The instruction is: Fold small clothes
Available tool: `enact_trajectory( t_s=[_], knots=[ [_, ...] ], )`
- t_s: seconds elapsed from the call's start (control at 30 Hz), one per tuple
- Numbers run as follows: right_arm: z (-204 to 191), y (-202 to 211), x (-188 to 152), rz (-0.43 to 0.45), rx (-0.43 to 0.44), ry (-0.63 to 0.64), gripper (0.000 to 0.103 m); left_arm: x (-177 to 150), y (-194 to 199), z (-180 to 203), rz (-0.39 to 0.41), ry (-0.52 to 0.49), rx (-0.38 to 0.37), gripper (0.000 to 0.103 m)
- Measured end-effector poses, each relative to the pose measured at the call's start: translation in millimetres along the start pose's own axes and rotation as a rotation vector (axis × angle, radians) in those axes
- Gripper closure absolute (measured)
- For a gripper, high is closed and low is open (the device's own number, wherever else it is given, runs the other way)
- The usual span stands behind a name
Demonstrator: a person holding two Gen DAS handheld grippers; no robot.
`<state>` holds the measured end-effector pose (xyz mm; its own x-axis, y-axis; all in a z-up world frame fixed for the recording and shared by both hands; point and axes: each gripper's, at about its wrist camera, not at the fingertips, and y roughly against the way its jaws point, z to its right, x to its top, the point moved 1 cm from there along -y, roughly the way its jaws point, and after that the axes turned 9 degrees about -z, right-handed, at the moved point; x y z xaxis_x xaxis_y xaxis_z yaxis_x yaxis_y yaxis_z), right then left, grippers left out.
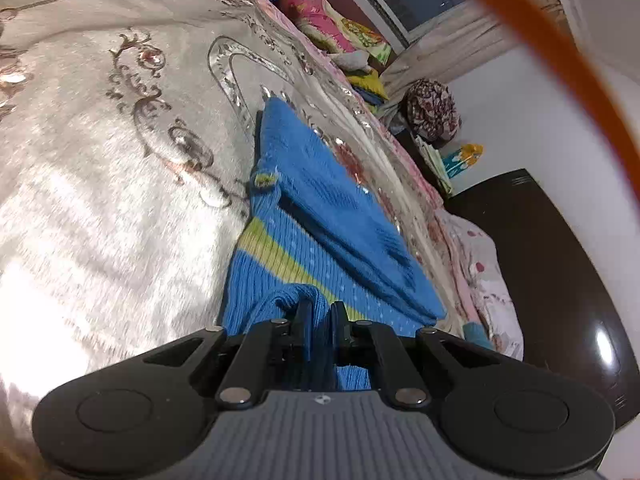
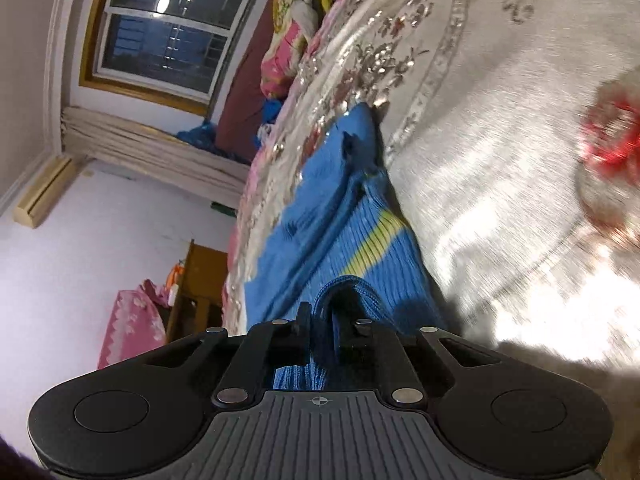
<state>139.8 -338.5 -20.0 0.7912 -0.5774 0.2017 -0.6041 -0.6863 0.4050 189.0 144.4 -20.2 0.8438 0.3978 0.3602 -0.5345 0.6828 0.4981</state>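
Observation:
A small blue knit sweater (image 1: 320,184) with a yellow-green stripe lies on the white embroidered bedspread (image 1: 100,208); its body stretches away from me. In the left wrist view my left gripper (image 1: 320,310) is shut on a bunched fold of the sweater's ribbed hem, which runs back between the fingers. In the right wrist view the same sweater (image 2: 320,208) lies along the bedspread (image 2: 500,152), and my right gripper (image 2: 326,312) pinches another fold of the ribbed hem. Both views are motion-blurred.
Pink flowered pillows (image 1: 316,16) and folded bedding are piled at the far end of the bed under a window (image 2: 168,36). A dark wooden board (image 1: 560,280) borders the bed's edge. A blurred red-and-white thing (image 2: 612,148) lies on the spread at the right. A wooden nightstand (image 2: 200,280) stands beside the bed.

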Motion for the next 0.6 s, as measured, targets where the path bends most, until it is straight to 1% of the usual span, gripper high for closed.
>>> enact_trajectory(
  t_s=[0.27,0.33,0.47,0.53,0.6],
  knots=[
    [-1,-18,16,0.007,0.013,0.006,0.093,22,-9,-2,0.034,0.014,-0.068,0.092],
    [-4,-19,19,0.019,0.019,0.013,0.093,26,-9,-3,0.043,0.016,-0.069,0.092],
    [-10,-25,27,0.035,0.026,0.034,0.093,26,-5,-4,0.042,-0.025,-0.008,0.092],
    [-14,-27,29,0.041,-0.004,0.071,0.093,24,-3,-1,0.04,-0.063,0.029,0.092],
    [-17,-26,29,0.047,-0.021,0.087,0.089,23,-2,4,0.045,-0.096,0.062,0.092]
  ],
)
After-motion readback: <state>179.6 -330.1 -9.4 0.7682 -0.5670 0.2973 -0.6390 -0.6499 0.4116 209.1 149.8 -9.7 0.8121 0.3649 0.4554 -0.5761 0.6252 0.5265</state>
